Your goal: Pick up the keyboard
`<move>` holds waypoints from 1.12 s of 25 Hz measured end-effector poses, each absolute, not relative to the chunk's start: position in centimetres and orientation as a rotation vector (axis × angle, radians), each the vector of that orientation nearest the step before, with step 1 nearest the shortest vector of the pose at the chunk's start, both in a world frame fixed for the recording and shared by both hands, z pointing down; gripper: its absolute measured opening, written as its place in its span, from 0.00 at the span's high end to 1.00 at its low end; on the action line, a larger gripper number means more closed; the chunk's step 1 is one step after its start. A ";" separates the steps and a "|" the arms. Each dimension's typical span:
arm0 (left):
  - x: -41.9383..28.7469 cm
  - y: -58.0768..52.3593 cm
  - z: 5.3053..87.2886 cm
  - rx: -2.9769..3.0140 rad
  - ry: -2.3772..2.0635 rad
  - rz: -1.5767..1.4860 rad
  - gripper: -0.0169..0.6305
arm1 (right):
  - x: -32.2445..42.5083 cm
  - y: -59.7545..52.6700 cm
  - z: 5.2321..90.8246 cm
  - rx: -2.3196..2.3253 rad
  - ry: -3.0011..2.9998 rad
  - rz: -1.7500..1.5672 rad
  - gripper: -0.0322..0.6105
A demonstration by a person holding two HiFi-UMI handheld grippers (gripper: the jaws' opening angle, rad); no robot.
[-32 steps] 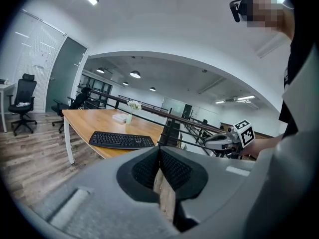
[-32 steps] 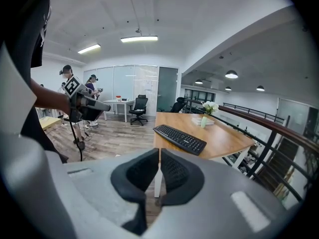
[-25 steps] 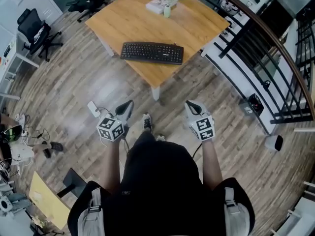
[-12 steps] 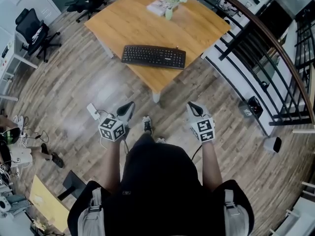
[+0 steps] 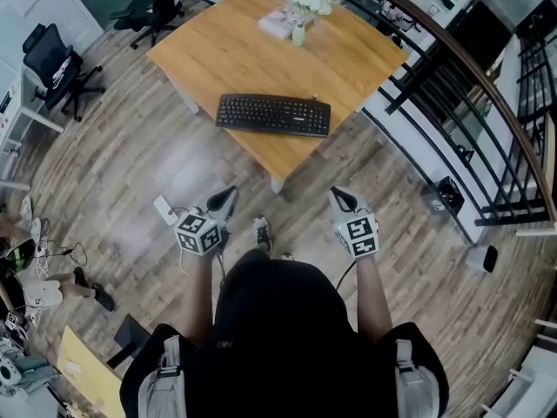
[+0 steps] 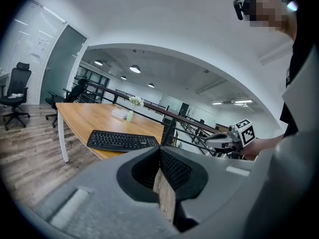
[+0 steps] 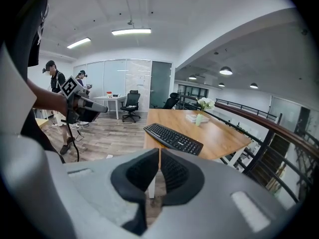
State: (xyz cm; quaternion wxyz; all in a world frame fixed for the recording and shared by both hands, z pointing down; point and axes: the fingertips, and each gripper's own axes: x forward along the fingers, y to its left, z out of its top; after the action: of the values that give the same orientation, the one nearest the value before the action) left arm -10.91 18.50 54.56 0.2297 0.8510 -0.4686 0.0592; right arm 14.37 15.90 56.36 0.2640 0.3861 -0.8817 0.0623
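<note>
- keyboard (image 5: pixel 273 115), head view: black, lies flat near the front corner of the wooden table (image 5: pixel 226 50), long side roughly across the frame.
- Both grippers are held low over the wood floor (image 5: pixel 130 172), well apart from the keyboard and short of the table edge; the keyboard sits ahead of them, about midway between the two.
- left gripper (image 5: pixel 226 195): tip points toward the table, jaws look closed, nothing in them, touching nothing.
- right gripper (image 5: pixel 338 196): same, tip toward the table, closed and empty.
- Further back on the table: small vase with white flowers (image 5: pixel 300 20) beside a flat book or box (image 5: pixel 278 23), well apart from the keyboard. Office chair (image 5: pixel 57 59) at left, black railing (image 5: pixel 461 77) at right.
- Left gripper view: keyboard (image 6: pixel 122 140) ahead and slightly left of the jaws, on the near part of the table (image 6: pixel 89 114), well apart from the pads.
- left gripper (image 6: pixel 160 159) jaws pressed together, only a thin seam, nothing between them.
- The right gripper (image 6: pixel 212 140) shows at right with its marker cube, held in the air.
- Right gripper view: keyboard (image 7: pixel 173 138) ahead, just above the jaw line in frame, lying diagonally by the table (image 7: pixel 219 131) edge, not touched.
- right gripper (image 7: pixel 159 167) jaws together, empty.
- The left gripper (image 7: pixel 102 107) shows at the left, in the air. The vase (image 7: pixel 199 117) stands beyond the keyboard; two people (image 7: pixel 52 78) stand far back at the left.
</note>
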 end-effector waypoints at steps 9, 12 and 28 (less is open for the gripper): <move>-12.3 14.3 54.7 2.376 -1.233 0.129 0.95 | 13.4 12.8 56.8 1.088 -2.345 0.157 0.93; -12.7 12.9 54.7 2.389 -1.217 0.124 0.95 | 13.1 11.6 56.5 1.108 -2.334 0.156 0.93; -16.6 7.2 55.1 2.423 -1.176 0.115 0.95 | 8.9 7.0 56.8 1.116 -2.317 0.127 0.93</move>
State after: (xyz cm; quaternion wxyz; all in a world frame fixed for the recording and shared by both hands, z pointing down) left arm -16.59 7.18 55.08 0.2209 0.8766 -0.4254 0.0415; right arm 8.91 7.01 56.81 0.2796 0.4162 -0.8639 0.0474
